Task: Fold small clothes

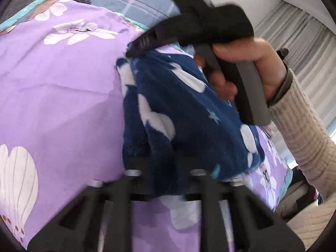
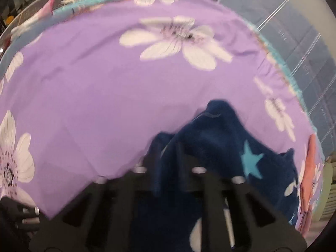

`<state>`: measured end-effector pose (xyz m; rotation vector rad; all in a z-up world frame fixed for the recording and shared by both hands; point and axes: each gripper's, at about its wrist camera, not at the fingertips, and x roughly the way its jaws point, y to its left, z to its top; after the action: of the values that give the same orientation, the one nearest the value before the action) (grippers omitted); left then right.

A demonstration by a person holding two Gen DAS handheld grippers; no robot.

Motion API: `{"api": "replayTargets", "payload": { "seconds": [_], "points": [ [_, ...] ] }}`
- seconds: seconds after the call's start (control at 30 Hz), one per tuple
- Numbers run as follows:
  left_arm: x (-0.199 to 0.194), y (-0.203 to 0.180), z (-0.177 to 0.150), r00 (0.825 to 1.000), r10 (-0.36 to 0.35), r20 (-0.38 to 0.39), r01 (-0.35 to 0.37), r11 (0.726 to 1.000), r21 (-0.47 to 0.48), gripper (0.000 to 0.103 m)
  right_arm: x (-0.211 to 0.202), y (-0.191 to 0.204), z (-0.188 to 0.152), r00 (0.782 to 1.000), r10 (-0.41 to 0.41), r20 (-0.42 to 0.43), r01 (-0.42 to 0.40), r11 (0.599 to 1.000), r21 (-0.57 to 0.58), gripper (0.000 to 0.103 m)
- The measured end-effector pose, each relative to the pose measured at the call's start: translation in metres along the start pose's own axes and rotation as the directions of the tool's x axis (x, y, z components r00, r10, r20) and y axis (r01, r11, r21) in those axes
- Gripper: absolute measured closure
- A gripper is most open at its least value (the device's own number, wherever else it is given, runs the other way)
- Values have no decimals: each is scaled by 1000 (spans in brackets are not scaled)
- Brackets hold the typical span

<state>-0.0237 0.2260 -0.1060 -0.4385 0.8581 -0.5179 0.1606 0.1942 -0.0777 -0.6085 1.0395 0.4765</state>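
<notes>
1. Left wrist view: the left gripper [image 1: 162, 180] stands at the bottom of the picture, its two black fingers drawn together on a bunched fold of the navy fleece garment [image 1: 184, 113], which is printed with white shapes and pale blue stars.
2. Same view: the garment lies on a purple bedsheet [image 1: 63, 88] with large white flowers, rising in a heap from the left gripper toward the upper middle of the picture.
3. Same view: the right gripper [image 1: 131, 49] enters from the upper right, its tips closed on the far corner of the garment; motion blur hides the exact line of contact.
4. Same view: a person's right hand [image 1: 250, 69] wraps the gripper's grey handle, with a ribbed beige sleeve [image 1: 306, 130] running to the right edge.
5. Same view: a grey-blue checked pillow [image 1: 136, 2] lies beyond the sheet, and pale curtains [image 1: 294, 40] hang at the upper right.
6. Right wrist view: the right gripper [image 2: 168, 161] has its fingers pressed together with navy fleece [image 2: 222, 142] pinched between them; the cloth drapes down and to the right over the purple sheet [image 2: 105, 88].
7. Same view: the checked pillow [image 2: 294, 37] sits at the upper right, and part of the left gripper [image 2: 19, 216] shows at the lower left corner.
</notes>
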Motion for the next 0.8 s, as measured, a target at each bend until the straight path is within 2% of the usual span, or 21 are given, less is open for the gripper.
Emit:
{"api": "replayTargets", "payload": {
  "seconds": [0.1, 0.17, 0.23, 0.27, 0.33, 0.4, 0.47, 0.57, 0.67, 0.73, 0.8],
  "points": [
    [-4, -1, -11, 999, 25, -25, -25, 1000, -3, 94, -14, -14, 2, 996, 48, 74, -53, 996, 66, 103],
    [-5, 1, -19, 999, 30, -28, -30, 999, -16, 94, -2, -21, 2, 998, 2, 63, -6, 998, 60, 103],
    [-7, 4, -24, 1000, 19, -14, -20, 999, -35, 94, 4, -32, 0, 995, 80, 58, -86, 991, 105, 103],
    [-8, 4, -24, 1000, 19, -12, -19, 999, -39, 94, 1, -40, -3, 988, 130, 83, -141, 979, 145, 103],
    [-8, 1, -24, 999, 30, -14, -30, 999, -29, 94, -9, -52, -6, 979, 167, 115, -186, 964, 191, 103],
    [-7, -3, -24, 999, 48, -22, -48, 999, -3, 94, -28, -64, -10, 974, 157, 161, -190, 958, 213, 97],
    [-6, -7, -23, 998, 60, -24, -59, 998, 12, 94, -43, -75, -15, 970, 144, 194, -185, 959, 215, 97],
    [-6, -5, -24, 998, 61, -21, -60, 998, 11, 94, -39, -81, -24, 977, 150, 154, -183, 957, 226, 96],
    [-8, 0, -26, 998, 65, -18, -64, 998, 9, 94, 19, -70, -37, 979, 203, 2, -197, 948, 252, 94],
    [-8, -6, -27, 995, 98, -15, -98, 994, 41, 94, 26, -61, -38, 982, 157, 102, -176, 961, 215, 94],
    [-6, -10, -28, 992, 126, -16, -124, 990, 67, 94, 25, -60, -32, 984, 146, 103, -166, 960, 224, 95]
  ]
}}
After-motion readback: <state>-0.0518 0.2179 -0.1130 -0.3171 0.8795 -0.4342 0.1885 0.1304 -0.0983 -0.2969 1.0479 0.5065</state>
